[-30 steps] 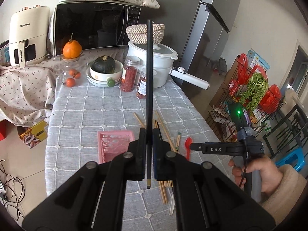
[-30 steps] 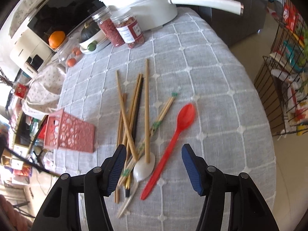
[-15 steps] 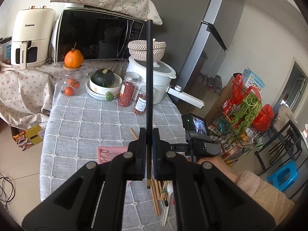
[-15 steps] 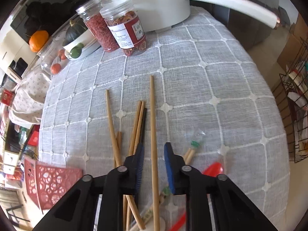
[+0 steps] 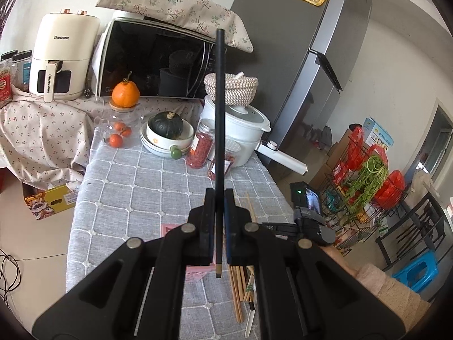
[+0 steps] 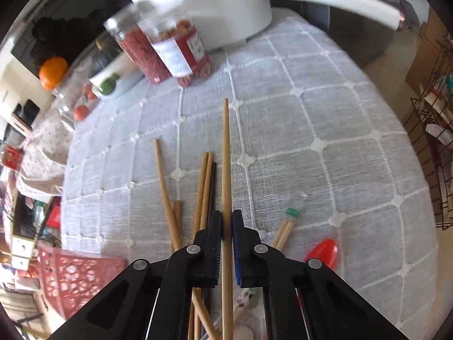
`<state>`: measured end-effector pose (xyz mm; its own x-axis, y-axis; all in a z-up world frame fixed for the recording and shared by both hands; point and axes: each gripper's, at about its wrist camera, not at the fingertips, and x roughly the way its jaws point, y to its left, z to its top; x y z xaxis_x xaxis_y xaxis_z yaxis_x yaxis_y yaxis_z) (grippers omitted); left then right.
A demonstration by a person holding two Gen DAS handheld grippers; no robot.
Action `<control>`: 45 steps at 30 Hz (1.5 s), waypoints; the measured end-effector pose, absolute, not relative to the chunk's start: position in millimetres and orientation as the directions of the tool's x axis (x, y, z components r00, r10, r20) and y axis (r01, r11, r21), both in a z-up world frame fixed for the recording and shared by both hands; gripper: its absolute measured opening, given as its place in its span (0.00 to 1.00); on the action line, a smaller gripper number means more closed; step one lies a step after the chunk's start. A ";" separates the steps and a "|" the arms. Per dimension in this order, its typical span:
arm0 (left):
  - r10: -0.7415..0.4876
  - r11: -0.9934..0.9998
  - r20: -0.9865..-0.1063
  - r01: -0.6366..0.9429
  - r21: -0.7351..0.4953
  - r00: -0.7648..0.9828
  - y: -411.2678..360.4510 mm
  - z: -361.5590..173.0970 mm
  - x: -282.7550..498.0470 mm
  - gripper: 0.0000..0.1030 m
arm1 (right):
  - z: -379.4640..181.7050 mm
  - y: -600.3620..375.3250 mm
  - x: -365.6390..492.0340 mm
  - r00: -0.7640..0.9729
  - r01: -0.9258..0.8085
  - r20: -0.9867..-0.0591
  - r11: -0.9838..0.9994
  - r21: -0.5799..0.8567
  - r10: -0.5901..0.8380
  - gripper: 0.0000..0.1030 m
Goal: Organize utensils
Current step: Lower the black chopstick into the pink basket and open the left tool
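One black chopstick stands upright, clamped in the left gripper above the table. The right gripper pinches one wooden chopstick; about six more lie loose beside it, the pile partly hidden. One red spoon and one pink basket flank them.

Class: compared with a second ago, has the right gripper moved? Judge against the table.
Yes. The right gripper advanced along the table toward the jars, closing on a wooden chopstick.
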<state>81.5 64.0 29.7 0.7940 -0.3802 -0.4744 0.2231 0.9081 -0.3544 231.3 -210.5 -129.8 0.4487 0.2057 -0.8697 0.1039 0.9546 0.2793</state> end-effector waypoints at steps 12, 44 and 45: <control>-0.266 0.939 -0.475 0.113 -0.326 0.839 70.3 3.5 106.5 0.06 | -47.1 -221.6 150.9 0.649 0.000 -0.720 0.947 0.322 0.245 0.07; -0.243 0.945 -0.654 0.023 -0.326 0.716 45.0 -40.9 147.2 0.50 | -7.6 -222.4 111.9 0.759 -0.055 -0.573 0.908 0.415 0.308 0.07; -0.242 0.946 -0.655 0.024 -0.322 0.716 45.4 -38.3 143.6 0.55 | -5.3 -222.6 109.8 0.767 -0.055 -0.563 0.905 0.421 0.308 0.07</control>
